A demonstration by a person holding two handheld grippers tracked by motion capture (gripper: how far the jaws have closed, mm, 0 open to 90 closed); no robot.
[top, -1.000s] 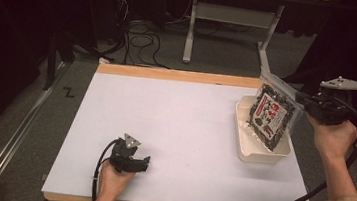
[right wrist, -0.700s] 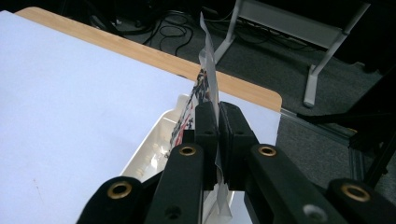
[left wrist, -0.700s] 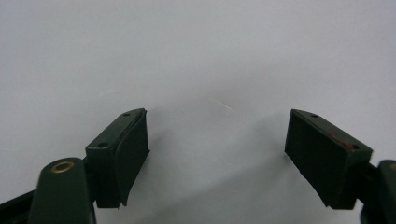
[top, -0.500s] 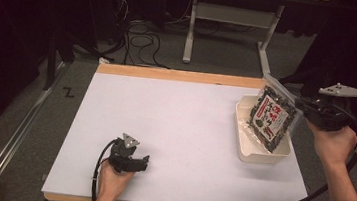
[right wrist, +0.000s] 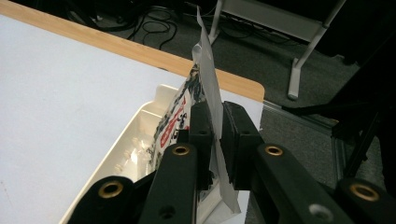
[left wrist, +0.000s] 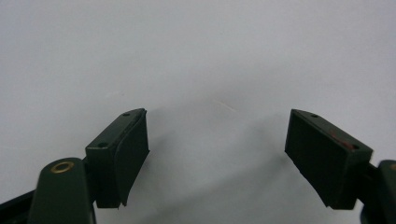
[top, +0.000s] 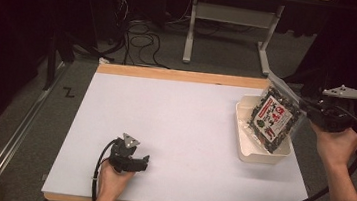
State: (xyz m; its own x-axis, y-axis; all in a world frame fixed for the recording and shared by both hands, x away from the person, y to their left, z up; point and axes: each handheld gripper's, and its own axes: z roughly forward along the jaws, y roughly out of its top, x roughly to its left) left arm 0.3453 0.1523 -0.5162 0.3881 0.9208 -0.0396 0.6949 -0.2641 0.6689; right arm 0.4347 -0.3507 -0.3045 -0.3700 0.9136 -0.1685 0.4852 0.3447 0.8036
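White board covers the table (top: 189, 126), with a strip of bare wood along its far edge. At the right side of the table sits a cream plastic tray (top: 246, 150), rectangular and shallow. A snack bag (top: 274, 118), clear with dark contents and a red and white label, hangs tilted over the tray, its lower end down inside the tray and its clear top edge raised toward the far right.

The right gripper (top: 300, 104), held in the person's right hand (top: 335, 147) just beyond the table's right edge, pinches the bag's top edge. In the right gripper view the two black jaws stand close together with the thin clear seal of the bag (right wrist: 210, 93) between them; the jaws have just been easing apart a little, yet the pads are against the film on both sides. The tray (right wrist: 140, 140) lies below and to the left of the jaws there.

Near the front left of the table, the left gripper (top: 146, 162) rests on the white surface in the person's left hand (top: 112, 184), well apart from the tray. In the left gripper view its jaws are spread wide with nothing between them, bare white table (left wrist: 196, 60) ahead.

Beyond the table, on the dark floor, lie black cables (top: 140, 36) and the grey legs of a stand (top: 189, 36).
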